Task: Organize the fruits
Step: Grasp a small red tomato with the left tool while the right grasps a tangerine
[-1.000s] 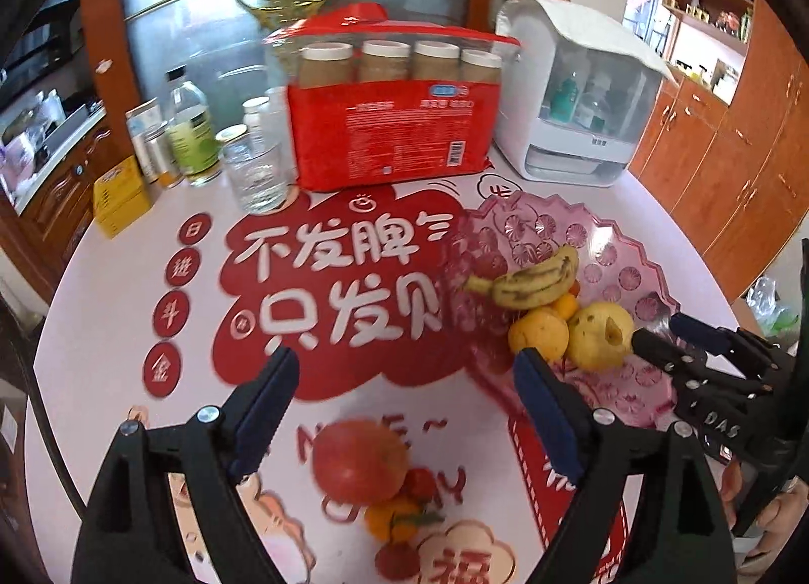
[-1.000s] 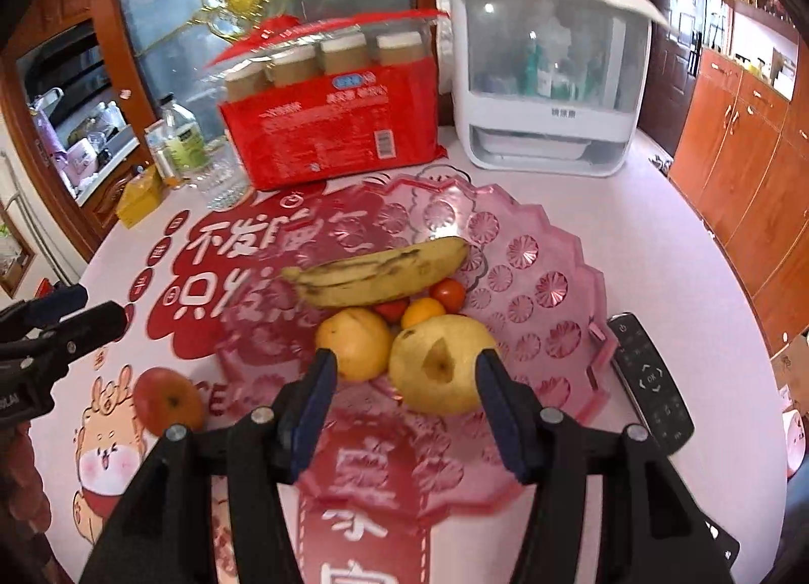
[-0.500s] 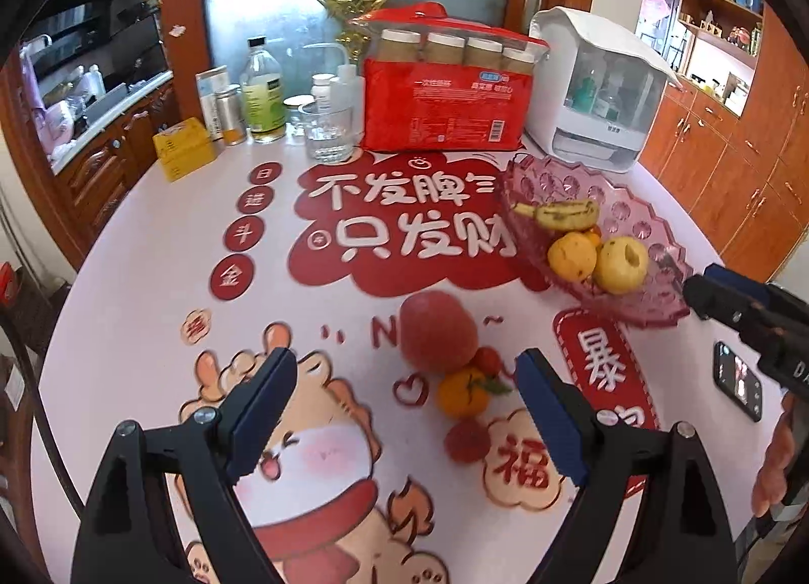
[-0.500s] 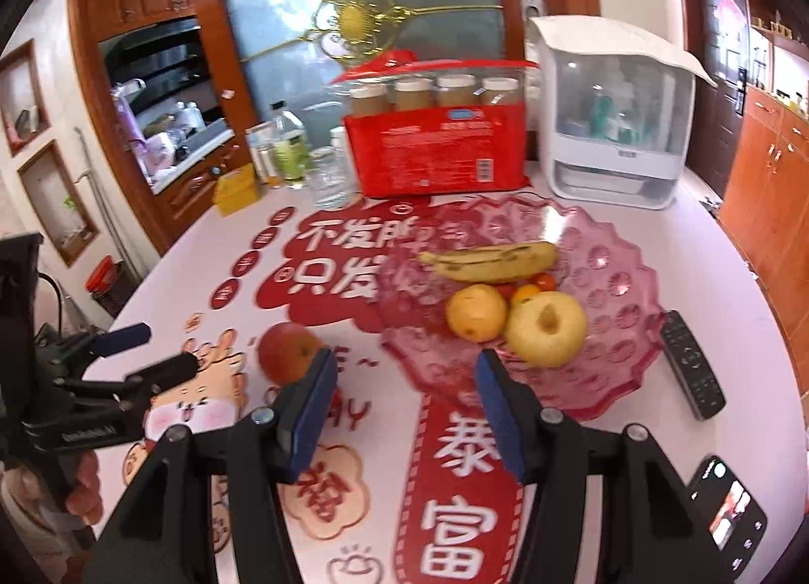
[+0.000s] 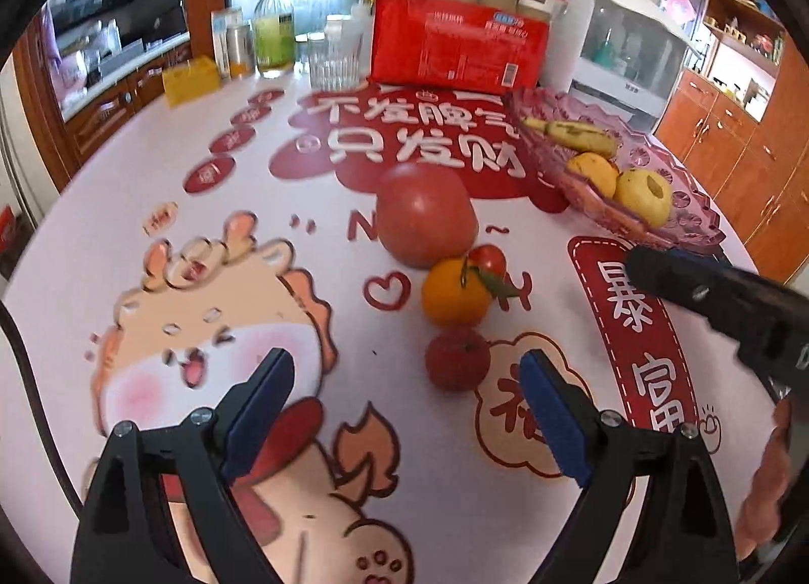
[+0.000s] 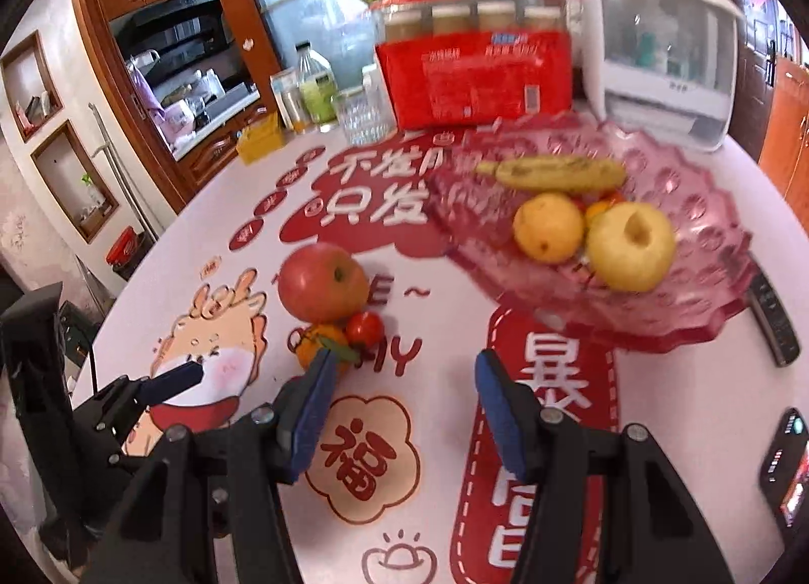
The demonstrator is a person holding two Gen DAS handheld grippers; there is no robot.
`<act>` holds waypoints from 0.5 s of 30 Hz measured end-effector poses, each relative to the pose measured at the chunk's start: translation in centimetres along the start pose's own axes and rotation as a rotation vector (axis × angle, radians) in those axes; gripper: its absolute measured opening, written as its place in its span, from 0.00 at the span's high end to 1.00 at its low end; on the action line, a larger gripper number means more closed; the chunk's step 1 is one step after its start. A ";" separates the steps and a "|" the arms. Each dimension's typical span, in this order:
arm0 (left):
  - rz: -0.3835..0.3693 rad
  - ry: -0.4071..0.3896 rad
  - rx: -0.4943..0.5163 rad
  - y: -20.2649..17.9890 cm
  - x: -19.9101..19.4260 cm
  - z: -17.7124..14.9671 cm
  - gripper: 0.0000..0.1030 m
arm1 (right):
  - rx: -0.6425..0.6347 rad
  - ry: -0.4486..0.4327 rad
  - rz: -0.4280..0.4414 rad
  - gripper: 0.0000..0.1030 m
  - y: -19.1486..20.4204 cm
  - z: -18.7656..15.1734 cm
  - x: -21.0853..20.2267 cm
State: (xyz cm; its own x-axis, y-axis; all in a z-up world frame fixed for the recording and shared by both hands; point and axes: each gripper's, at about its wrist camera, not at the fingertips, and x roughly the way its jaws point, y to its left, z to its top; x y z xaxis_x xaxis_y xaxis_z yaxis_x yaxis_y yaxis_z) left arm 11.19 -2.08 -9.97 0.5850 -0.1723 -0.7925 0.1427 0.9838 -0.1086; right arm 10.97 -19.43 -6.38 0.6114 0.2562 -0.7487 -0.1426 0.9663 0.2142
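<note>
A big red apple (image 5: 425, 214) lies on the table beside an orange (image 5: 455, 289), a cherry tomato (image 5: 486, 258) and a small red fruit (image 5: 457, 358). A pink glass fruit plate (image 5: 677, 225) at the right holds a banana (image 5: 576, 134), an orange fruit (image 5: 592, 173) and a yellow apple (image 5: 643, 195). My left gripper (image 5: 407, 412) is open and empty, just short of the small red fruit. My right gripper (image 6: 404, 407) is open and empty in front of the plate (image 6: 708, 210); the apple (image 6: 323, 280), orange (image 6: 316, 344) and tomato (image 6: 365, 328) lie to its left.
At the back stand a red carton of jars (image 5: 457, 45), a white appliance (image 5: 622, 48), a drinking glass (image 5: 333, 60), bottles (image 5: 273, 30) and a yellow box (image 5: 192, 78). A remote (image 6: 771, 318) and a phone (image 6: 789, 467) lie right of the plate.
Both grippers have drawn back from the plate toward the near side of the table and dropped lower. The left one now faces the loose fruits. Both stay open.
</note>
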 end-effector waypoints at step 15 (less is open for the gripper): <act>-0.019 0.036 -0.035 -0.7 3.6 -0.3 0.37 | 0.017 0.042 0.020 0.44 0.0 -0.5 3.7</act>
State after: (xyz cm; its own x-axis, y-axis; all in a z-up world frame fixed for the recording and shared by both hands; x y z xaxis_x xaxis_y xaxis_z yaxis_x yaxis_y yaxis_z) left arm 12.92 -3.39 -12.93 0.5534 -0.1897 -0.8111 0.1250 0.9816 -0.1443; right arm 12.80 -18.46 -9.47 0.5751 0.2765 -0.7699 -0.1409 0.9606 0.2397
